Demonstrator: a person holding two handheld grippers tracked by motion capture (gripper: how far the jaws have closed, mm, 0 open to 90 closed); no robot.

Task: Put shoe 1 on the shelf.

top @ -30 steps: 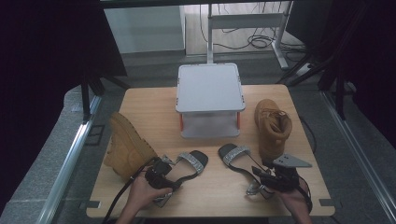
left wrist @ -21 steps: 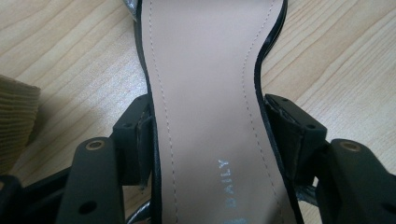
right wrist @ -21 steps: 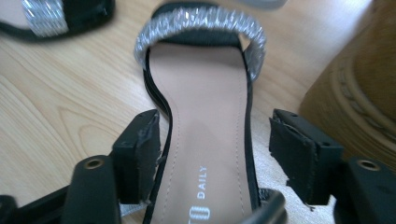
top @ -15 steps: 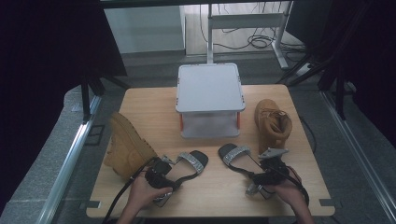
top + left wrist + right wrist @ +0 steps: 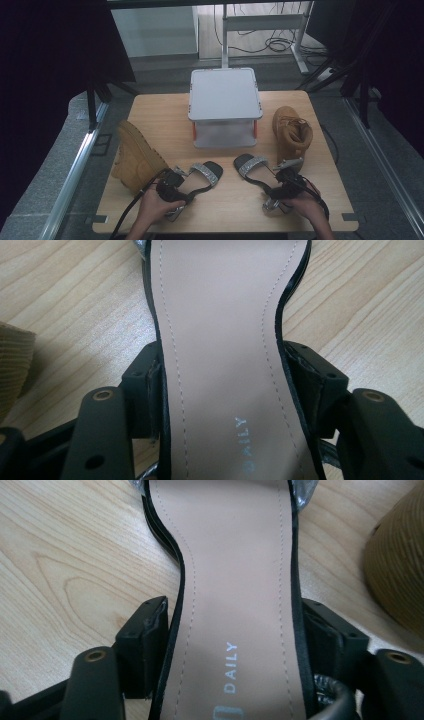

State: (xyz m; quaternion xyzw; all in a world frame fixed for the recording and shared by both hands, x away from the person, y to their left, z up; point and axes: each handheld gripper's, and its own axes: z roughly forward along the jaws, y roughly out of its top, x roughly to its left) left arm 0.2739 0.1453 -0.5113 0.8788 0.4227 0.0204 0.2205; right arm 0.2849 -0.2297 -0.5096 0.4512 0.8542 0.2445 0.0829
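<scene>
Sandals lie side by side in the lower middle of the high view, toes pointing up-frame; left gripper (image 5: 176,192) pinches left sandal (image 5: 202,176) across its waist, right gripper (image 5: 280,187) likewise pinches right sandal (image 5: 255,167), jaws square to each long axis.

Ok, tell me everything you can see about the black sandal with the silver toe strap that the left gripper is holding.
The black sandal with the silver toe strap lies flat on the light wooden table, toe pointing away from the person, beside the tan boot lying on its side. Its insole looks like smooth beige leather with stitched edges, black trim and pale printed lettering. A thin black strap loops at the heel. The left gripper has a jaw against each side of its narrow waist.
</scene>
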